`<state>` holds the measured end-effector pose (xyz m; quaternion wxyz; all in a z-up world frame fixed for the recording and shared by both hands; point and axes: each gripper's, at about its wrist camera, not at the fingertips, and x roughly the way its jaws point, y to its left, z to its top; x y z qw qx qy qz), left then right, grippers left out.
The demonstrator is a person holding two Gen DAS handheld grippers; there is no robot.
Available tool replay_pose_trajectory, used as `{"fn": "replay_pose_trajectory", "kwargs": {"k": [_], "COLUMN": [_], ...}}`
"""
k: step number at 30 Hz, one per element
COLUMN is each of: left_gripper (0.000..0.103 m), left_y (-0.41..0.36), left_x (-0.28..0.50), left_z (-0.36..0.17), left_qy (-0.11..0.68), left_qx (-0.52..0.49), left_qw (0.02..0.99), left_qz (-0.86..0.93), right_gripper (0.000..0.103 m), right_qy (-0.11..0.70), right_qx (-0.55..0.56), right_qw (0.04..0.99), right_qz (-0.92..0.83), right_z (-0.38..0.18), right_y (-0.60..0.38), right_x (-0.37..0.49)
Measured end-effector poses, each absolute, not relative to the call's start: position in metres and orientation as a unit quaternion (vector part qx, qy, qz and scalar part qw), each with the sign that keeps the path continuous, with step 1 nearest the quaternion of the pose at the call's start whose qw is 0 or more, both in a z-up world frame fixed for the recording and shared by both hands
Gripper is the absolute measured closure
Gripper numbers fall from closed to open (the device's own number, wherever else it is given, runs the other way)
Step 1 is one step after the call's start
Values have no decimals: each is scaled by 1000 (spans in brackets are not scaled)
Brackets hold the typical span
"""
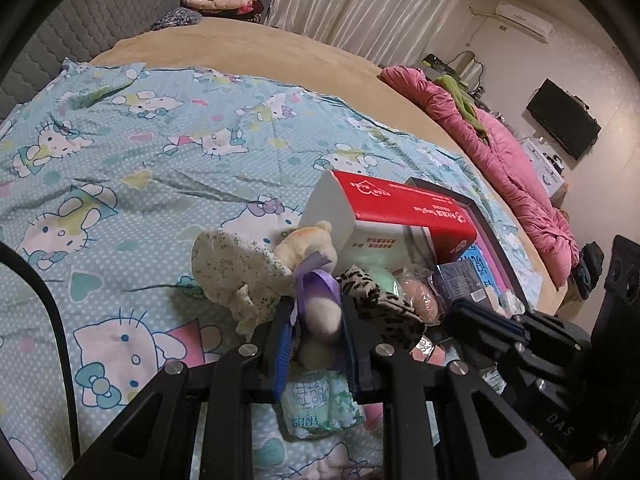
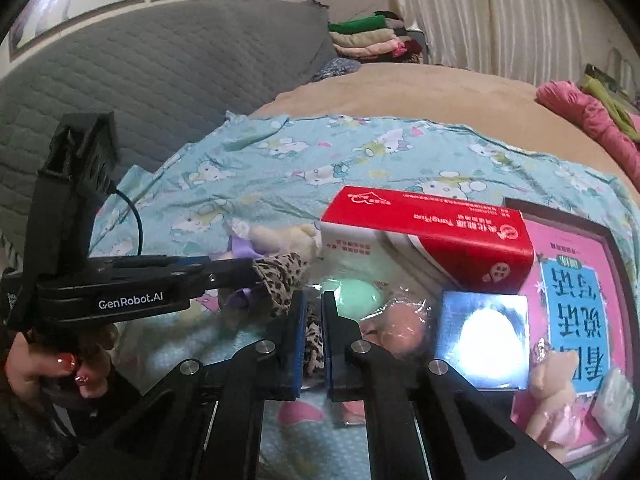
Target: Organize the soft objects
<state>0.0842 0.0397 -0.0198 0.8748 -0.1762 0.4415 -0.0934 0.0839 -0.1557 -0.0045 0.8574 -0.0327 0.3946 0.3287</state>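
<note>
"GenRobot.AI" printed white on left gripper [image 2: 256, 268] body. Red box [image 2: 436, 240] beyond right fingers carries white Chinese script plus Latin word, too blurred to read surely. Pink book [image 2: 576, 304] right of fingers shows large Chinese characters on blue panel.

Left gripper [image 1: 318, 320] angled down over bed [image 1: 248, 52], fingers pinching plush toy with purple ribbon [image 1: 320, 308]. Right gripper [image 2: 314, 312] angled down, fingers pinching leopard-print cloth [image 2: 314, 340]. Hand [image 2: 44, 364] with red nails grips left handle.
</note>
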Motion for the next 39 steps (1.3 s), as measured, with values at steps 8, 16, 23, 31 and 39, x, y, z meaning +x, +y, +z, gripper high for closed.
{"fn": "replay_pose_trajectory", "kwargs": {"k": [8,16,23,31,39], "left_gripper": [81,81,81,81,81], "left_y": [51,51,51,45,34], "left_x": [82,83,83,73,69], "left_z": [-20,-21,-20,4,28], "left_qy": [438,439,437,416,398], "left_qx": [-189,-191,-191,-182,-169], "left_qw": [875,874,875,887,897], "left_qz": [-85,-89,-87,-88,-85], "right_gripper": [68,68,96,96,96], "right_qy": [377,401,418,399,362], "right_qx": [-79,-146,-99,5,56], "right_qw": [854,846,841,847,870], "right_qz": [350,319,329,351,330], "right_z": [-11,-46,-52,-5,30], "right_y": [-128,-97,-109,-152,-191], "right_x": [73,85,97,93,95]}}
